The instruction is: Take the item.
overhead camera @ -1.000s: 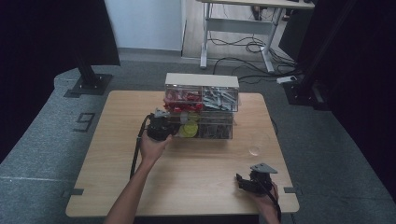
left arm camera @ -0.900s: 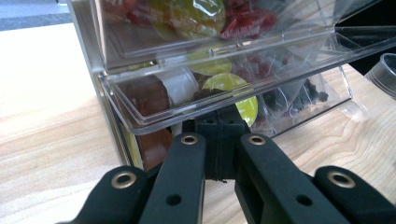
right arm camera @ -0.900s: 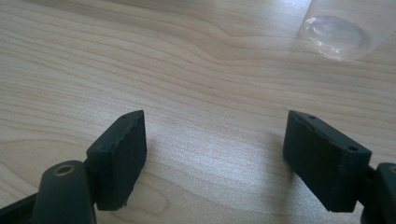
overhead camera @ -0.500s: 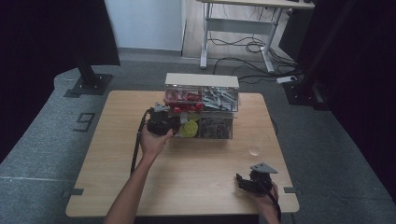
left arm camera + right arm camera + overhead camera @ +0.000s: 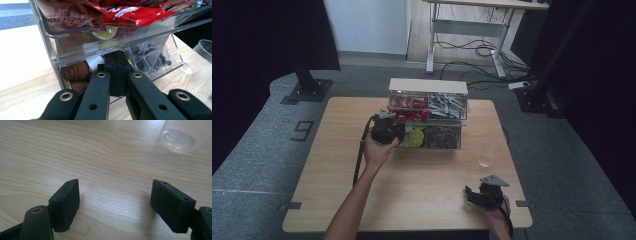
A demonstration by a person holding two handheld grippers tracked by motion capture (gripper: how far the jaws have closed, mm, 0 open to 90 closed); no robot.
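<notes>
A clear two-tier organizer [image 5: 428,86] stands at the back middle of the wooden table [image 5: 337,165]. Its upper drawer holds red packets [image 5: 125,15]; the lower left bay holds brown capsules [image 5: 75,72] and the lower right bay holds tea bags [image 5: 152,57]. My left gripper [image 5: 117,65] is shut, and its tips are at the front of the lower left drawer, just under the upper drawer's lip. I see nothing between its pads. My right gripper [image 5: 115,195] stands open over bare wood near the front right corner, also seen from above as the right gripper [image 5: 469,192].
A clear glass [image 5: 484,161] lies on the table between the organizer and my right gripper; the same glass [image 5: 178,137] is just beyond the right jaws. Grey items [image 5: 447,105] fill the upper right bay. A desk frame and cables are behind the table.
My left gripper has edged slightly closer to the organizer's lower drawer. The right gripper has stayed where it was.
</notes>
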